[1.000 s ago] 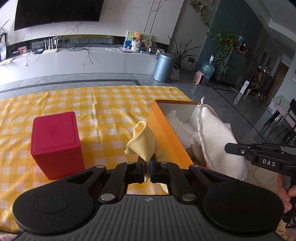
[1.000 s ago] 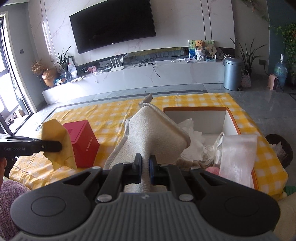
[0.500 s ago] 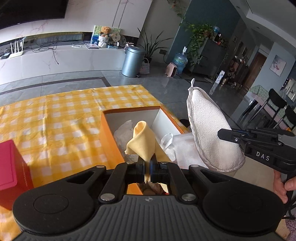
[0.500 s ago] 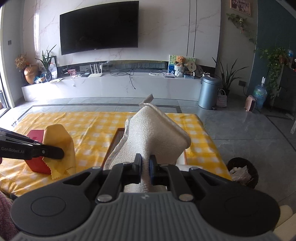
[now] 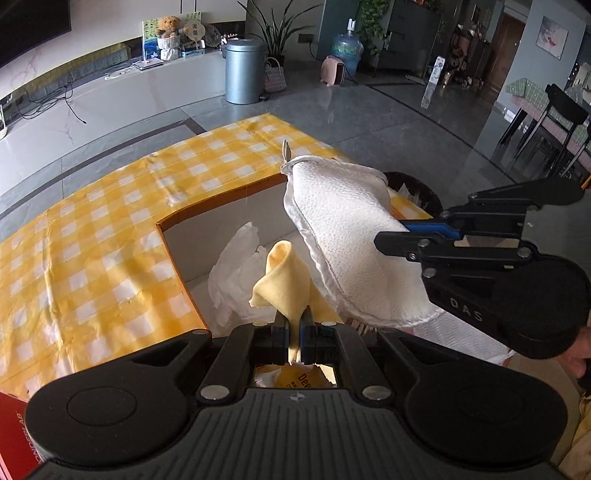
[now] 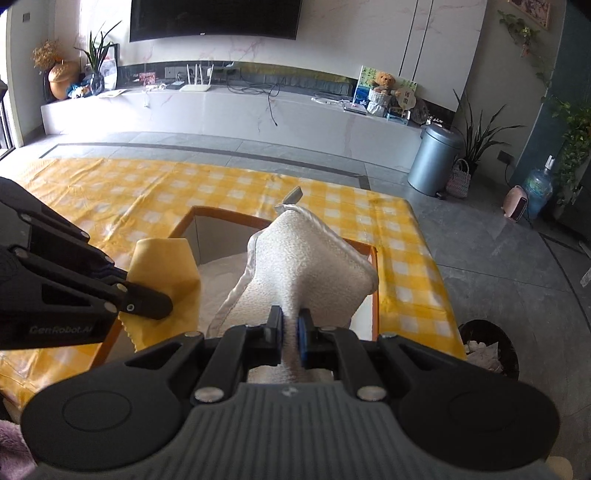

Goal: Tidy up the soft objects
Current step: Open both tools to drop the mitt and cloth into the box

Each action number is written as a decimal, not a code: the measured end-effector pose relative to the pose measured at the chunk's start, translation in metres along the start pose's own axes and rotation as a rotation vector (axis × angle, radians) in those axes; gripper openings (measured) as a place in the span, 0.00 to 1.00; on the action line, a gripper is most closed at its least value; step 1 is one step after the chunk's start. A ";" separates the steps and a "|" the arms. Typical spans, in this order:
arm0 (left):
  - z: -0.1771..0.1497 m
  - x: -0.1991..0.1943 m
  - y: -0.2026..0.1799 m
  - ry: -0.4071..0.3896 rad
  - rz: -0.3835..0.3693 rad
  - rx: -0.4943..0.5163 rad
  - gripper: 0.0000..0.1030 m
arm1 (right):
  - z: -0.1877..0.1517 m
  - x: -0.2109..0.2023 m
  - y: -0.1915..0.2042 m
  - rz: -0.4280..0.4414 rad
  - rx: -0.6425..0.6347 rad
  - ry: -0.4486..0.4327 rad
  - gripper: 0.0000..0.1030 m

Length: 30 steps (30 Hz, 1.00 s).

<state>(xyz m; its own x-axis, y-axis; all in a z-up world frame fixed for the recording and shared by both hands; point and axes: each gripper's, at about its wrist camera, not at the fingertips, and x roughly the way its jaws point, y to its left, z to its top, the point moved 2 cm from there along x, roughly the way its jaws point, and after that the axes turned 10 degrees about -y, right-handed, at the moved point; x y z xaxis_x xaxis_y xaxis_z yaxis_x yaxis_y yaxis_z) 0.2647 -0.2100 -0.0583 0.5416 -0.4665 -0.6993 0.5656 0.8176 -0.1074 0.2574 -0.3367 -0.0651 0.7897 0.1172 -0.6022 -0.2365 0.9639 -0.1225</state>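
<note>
The left gripper pinched a yellow cloth rising toward 12 o'clock over the orange box; the right gripper pinched a white towel. Only the left view showed crumpled white plastic inside — the red box had slid from beside the box to 8 o'clock.

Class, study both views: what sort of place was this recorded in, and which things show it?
Most likely a home living room: a wall-mounted television above a long low media console, a teddy bear on it, and houseplants beside a bin.
</note>
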 end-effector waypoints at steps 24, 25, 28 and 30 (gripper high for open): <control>-0.001 -0.009 -0.014 -0.026 -0.004 0.114 0.55 | -0.002 0.013 -0.001 -0.046 -0.061 0.035 0.46; 0.001 -0.015 -0.015 -0.039 -0.006 0.114 0.56 | 0.001 0.008 -0.002 -0.051 -0.059 0.027 0.47; 0.005 -0.030 -0.016 -0.069 -0.007 0.108 0.58 | 0.007 -0.008 -0.001 -0.071 -0.060 0.004 0.53; 0.007 -0.042 -0.016 -0.089 -0.006 0.101 0.58 | 0.010 -0.020 0.000 -0.084 -0.064 -0.014 0.55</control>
<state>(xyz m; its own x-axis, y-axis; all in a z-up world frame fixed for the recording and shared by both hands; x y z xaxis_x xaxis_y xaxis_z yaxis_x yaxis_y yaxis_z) 0.2375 -0.2061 -0.0222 0.5883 -0.5031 -0.6331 0.6264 0.7787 -0.0368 0.2474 -0.3363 -0.0448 0.8158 0.0407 -0.5770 -0.2049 0.9532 -0.2225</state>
